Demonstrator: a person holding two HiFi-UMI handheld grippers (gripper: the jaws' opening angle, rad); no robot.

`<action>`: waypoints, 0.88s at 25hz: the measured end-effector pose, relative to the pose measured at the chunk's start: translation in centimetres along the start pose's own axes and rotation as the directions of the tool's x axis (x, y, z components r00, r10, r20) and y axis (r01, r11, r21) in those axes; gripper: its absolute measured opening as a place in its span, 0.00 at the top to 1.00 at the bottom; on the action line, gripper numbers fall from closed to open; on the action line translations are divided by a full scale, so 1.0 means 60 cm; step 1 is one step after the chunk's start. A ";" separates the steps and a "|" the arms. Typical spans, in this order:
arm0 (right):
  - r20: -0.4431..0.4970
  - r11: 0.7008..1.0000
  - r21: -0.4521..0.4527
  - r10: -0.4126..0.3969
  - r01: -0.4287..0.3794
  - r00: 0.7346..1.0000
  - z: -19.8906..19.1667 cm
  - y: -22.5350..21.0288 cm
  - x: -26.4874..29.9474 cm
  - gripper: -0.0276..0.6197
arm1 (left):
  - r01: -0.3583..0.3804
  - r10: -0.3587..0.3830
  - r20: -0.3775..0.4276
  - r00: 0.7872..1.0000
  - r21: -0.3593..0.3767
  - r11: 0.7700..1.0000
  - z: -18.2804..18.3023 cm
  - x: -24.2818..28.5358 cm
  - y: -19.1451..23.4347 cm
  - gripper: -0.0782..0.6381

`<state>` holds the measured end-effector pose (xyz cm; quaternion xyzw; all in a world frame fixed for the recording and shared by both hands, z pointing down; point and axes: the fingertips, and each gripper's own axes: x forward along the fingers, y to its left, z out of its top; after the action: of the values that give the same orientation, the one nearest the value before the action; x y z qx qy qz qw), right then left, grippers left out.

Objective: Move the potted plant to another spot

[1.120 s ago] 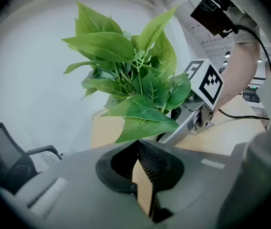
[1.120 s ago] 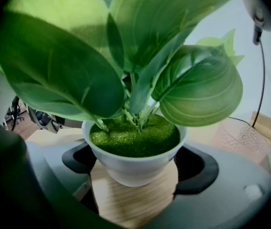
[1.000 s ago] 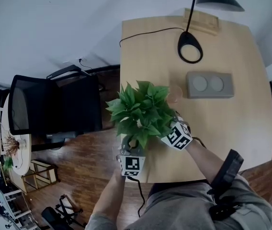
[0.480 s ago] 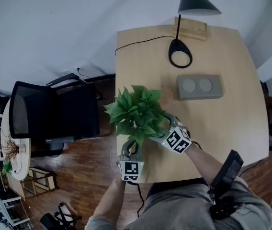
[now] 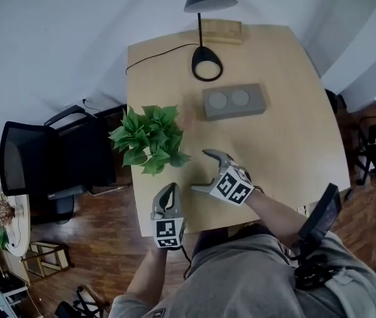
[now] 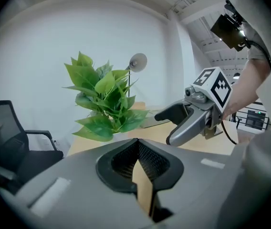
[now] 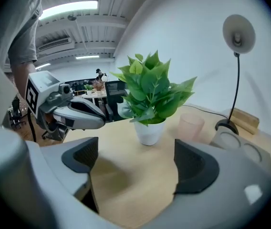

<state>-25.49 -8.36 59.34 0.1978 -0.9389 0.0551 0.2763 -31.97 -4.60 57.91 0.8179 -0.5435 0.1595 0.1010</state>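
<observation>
The potted plant (image 5: 147, 138), green leaves in a small white pot (image 7: 149, 131), stands upright on the wooden table (image 5: 287, 144) near its left edge. Neither gripper touches it. My left gripper (image 5: 169, 191) is at the table's near edge, below the plant, with its jaws shut on nothing. My right gripper (image 5: 205, 172) hovers to the right of the plant with its jaws wide open and empty. In the left gripper view the plant (image 6: 104, 99) stands ahead, and the right gripper (image 6: 188, 120) is to its right. The right gripper view shows the left gripper (image 7: 73, 113) left of the pot.
A pale pink cup (image 5: 187, 118) stands just right of the plant. Beyond it lie a grey block with two round discs (image 5: 234, 100), a black desk lamp (image 5: 206, 63) with its cord, and a wooden block (image 5: 222, 28). A black office chair (image 5: 42, 167) stands left of the table.
Both grippers were close in against the plant's pot. They have now drawn back toward me, and the plant stands free on the table. The right jaws are open.
</observation>
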 end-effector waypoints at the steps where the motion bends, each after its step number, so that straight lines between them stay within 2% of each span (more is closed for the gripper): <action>1: 0.003 1.000 -0.003 0.003 -0.003 1.000 0.001 0.004 -0.018 0.17 | -0.006 0.006 0.013 1.000 -0.017 1.000 0.009 -0.006 -0.016 0.89; 4: 0.037 1.000 0.015 0.009 -0.010 0.999 -0.006 0.025 -0.083 0.22 | -0.011 0.013 0.041 0.999 -0.050 0.999 0.026 -0.026 -0.079 0.89; 7: 0.087 0.998 0.056 0.014 -0.019 0.996 -0.023 0.047 -0.155 0.32 | -0.012 0.017 0.068 0.998 -0.078 0.997 0.041 -0.041 -0.148 0.89; 12: 0.153 0.997 0.075 0.011 -0.023 0.988 -0.059 0.084 -0.266 0.60 | 0.000 0.014 0.096 0.995 -0.137 0.991 0.063 -0.061 -0.256 0.89; 15: 0.173 0.994 0.109 0.012 -0.031 0.985 -0.092 0.114 -0.331 0.73 | -0.005 0.020 0.084 0.996 -0.178 0.984 0.059 -0.082 -0.313 0.89; 19: 0.180 0.977 0.212 -0.014 -0.025 0.984 -0.148 0.145 -0.414 0.80 | 0.005 0.008 0.052 0.999 -0.244 0.970 0.050 -0.116 -0.379 0.89; 22: 0.171 0.965 0.262 -0.038 -0.008 0.985 -0.170 0.164 -0.453 0.87 | 0.016 -0.007 0.038 0.999 -0.255 0.967 0.050 -0.140 -0.407 0.89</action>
<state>-3.51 12.10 53.28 0.2438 -0.9424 0.1588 0.1650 -12.03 11.08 52.22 0.8041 -0.5564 0.0723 0.1964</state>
